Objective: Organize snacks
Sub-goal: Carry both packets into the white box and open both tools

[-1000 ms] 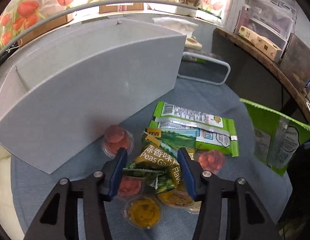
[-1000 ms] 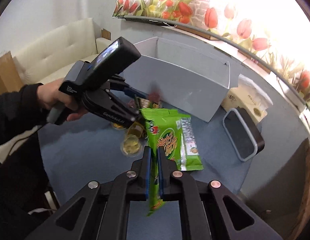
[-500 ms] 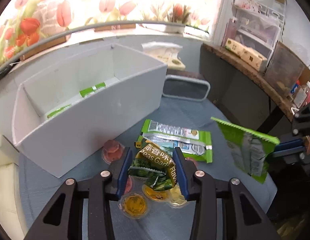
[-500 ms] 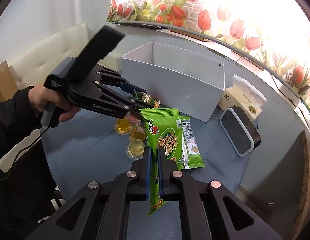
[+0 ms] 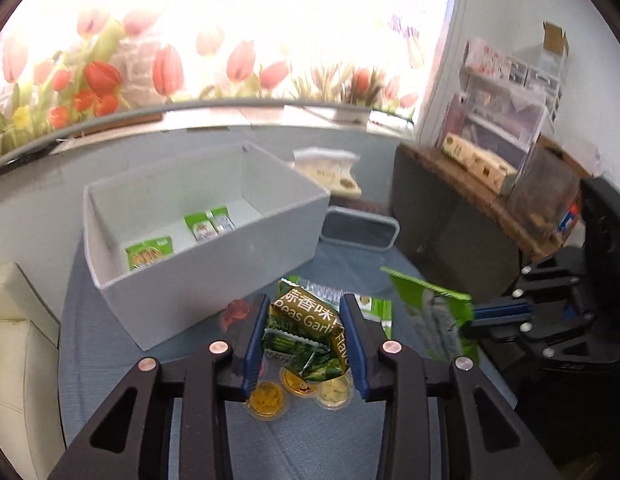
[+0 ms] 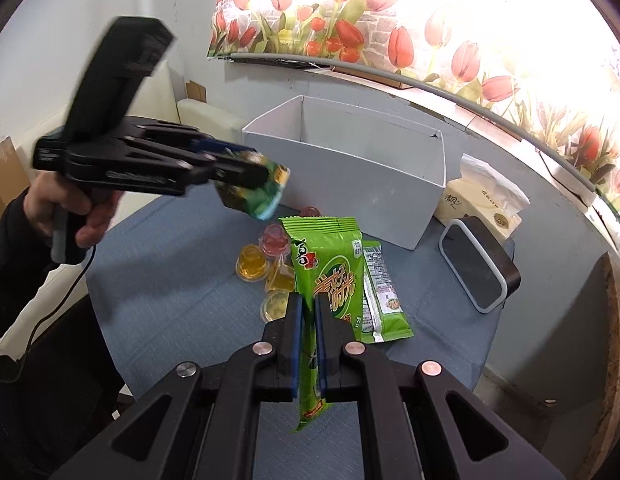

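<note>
My left gripper is shut on a dark green garlic peas pack, jaws still closing on it, held in the air above the blue table. The right wrist view shows the same left gripper and its pack near the grey box. My right gripper is shut on a bright green snack bag, which hangs upright. Two green packs lie inside the grey box. Several jelly cups and one green pack lie on the table.
A tissue pack and a black speaker with a grey rim stand to the right of the box. A cream sofa is beyond the table's left edge. A wooden shelf with boxes runs along the right. A person's hand holds the left gripper.
The left gripper's jaws closed on the garlic peas pack and lifted it off the pile, up and back, so the inside of the box came into view. The right gripper barely moved.
</note>
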Demonstrator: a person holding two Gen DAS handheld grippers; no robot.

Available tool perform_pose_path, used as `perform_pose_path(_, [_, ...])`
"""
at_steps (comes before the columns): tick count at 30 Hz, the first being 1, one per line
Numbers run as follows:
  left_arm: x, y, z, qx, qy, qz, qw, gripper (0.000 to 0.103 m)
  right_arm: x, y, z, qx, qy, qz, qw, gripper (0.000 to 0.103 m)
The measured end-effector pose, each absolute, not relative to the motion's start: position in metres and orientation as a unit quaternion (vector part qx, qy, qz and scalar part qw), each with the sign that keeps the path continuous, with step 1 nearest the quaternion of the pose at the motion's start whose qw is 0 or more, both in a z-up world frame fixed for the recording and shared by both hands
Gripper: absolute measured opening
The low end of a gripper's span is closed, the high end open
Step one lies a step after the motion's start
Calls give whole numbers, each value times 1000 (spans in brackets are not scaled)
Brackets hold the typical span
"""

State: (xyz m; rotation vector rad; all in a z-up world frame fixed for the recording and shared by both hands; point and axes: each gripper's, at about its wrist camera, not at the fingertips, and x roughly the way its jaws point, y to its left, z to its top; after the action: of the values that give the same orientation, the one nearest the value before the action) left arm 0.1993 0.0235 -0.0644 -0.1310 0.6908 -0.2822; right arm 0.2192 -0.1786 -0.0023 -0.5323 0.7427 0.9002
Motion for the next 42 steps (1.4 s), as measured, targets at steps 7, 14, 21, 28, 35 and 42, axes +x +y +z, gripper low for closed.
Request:
perform_pose_path(7, [200, 50, -36, -78, 302, -107, 944, 40, 235, -156, 13, -231, 338, 426, 807, 6])
perform_pose_path(14, [244, 93, -14, -101, 281, -71, 952, 40, 283, -113, 47, -225, 314, 427, 818, 6])
perform_pose_path(21, [303, 131, -12, -108, 286, -47, 951, 40, 356, -56, 69, -204, 332, 422, 819, 6])
perform_pose_path(28, [346, 145, -33, -94, 314, -37, 944, 40, 419, -21, 46, -188, 366, 406, 816, 6])
perform_pose_path(35, [349, 153, -46, -89, 320, -21, 943, 103, 445, -30, 30, -181, 376, 355, 836, 94])
perform_pose_path(42, [333, 148, -45, -67, 346, -12, 936, 103, 428, -62, 38, -152, 356, 355, 851, 96])
